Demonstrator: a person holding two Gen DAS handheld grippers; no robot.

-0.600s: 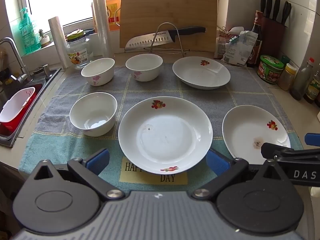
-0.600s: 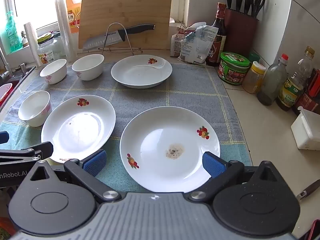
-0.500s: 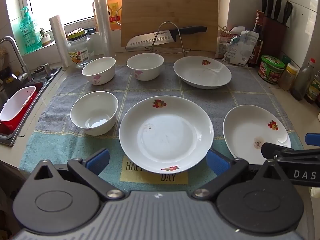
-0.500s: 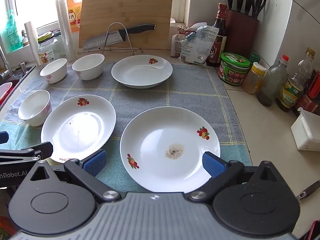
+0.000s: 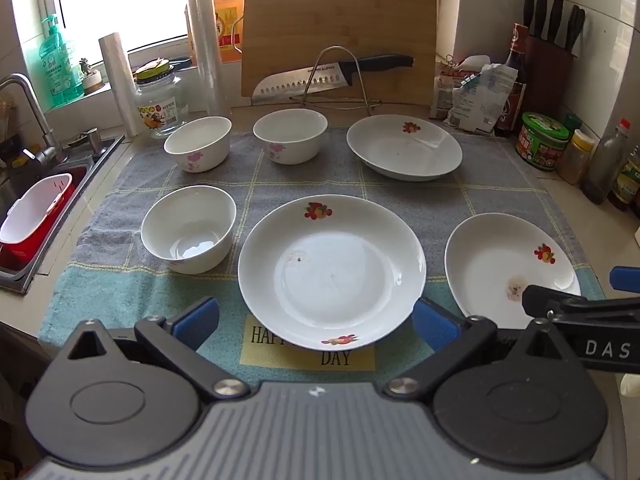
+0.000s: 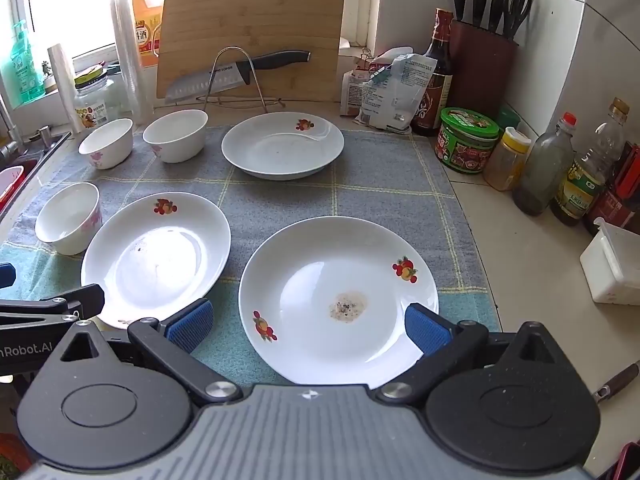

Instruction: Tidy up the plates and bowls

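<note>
Three white plates and three white bowls lie on a grey and teal towel [image 5: 400, 196]. My left gripper [image 5: 316, 322] is open, its pads either side of the near rim of the middle plate [image 5: 332, 272]. My right gripper [image 6: 308, 326] is open over the near edge of the stained right plate [image 6: 340, 296]. The far plate [image 5: 404, 152] sits at the back. One bowl [image 5: 188, 232] is left of the middle plate; two bowls [image 5: 198, 148] [image 5: 290, 136] stand at the back left. The right gripper's side shows in the left view [image 5: 584, 308].
A sink [image 5: 40, 208] with a red and white basket lies left. A cutting board [image 5: 340, 40] and a knife on a rack [image 5: 336, 74] stand behind. Jars and bottles [image 6: 560, 168] line the right wall, with a white box [image 6: 612, 268] on the counter.
Both views have shifted very slightly; the dishes have not moved and both grippers stay open.
</note>
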